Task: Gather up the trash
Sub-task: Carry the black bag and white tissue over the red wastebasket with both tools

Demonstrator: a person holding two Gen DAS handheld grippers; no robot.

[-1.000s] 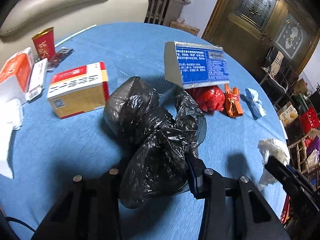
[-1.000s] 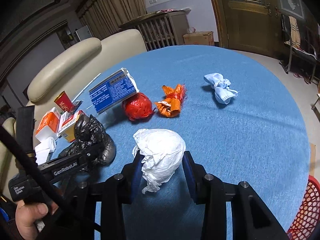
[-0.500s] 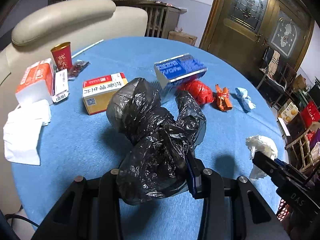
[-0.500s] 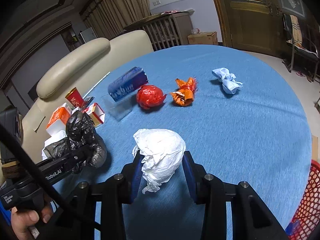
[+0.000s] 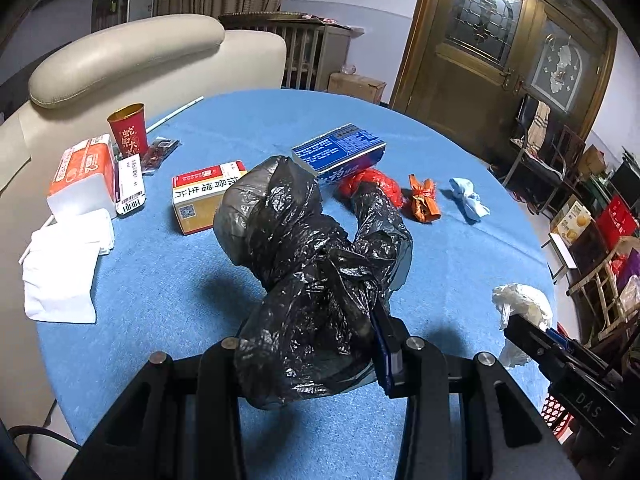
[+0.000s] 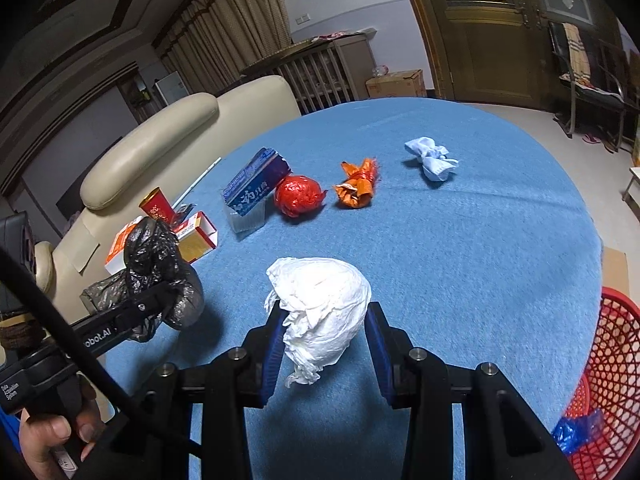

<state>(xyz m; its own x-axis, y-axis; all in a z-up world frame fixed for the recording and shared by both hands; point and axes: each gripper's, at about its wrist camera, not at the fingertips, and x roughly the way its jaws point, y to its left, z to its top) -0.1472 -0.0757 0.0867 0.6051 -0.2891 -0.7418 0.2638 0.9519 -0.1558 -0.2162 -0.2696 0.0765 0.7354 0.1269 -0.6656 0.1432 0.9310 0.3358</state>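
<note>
Left gripper [image 5: 308, 344] clamped on black bag [image 5: 304, 264], bag bulging up between fingers, above table [image 5: 160, 280]. Right gripper [image 6: 324, 344] pinching white wad [image 6: 320, 304]; red basket [image 6: 612, 360] beside.

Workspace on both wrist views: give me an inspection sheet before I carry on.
Surface: round blue table.
Job's things: black bag in left claw; white tissue wad in right claw; red wad, orange wrapper, pale blue wad lying loose.
Clutter: blue box, medicine box, red cup, napkins.
Cables: black cable.
Surroundings: red basket, sofa, door.
</note>
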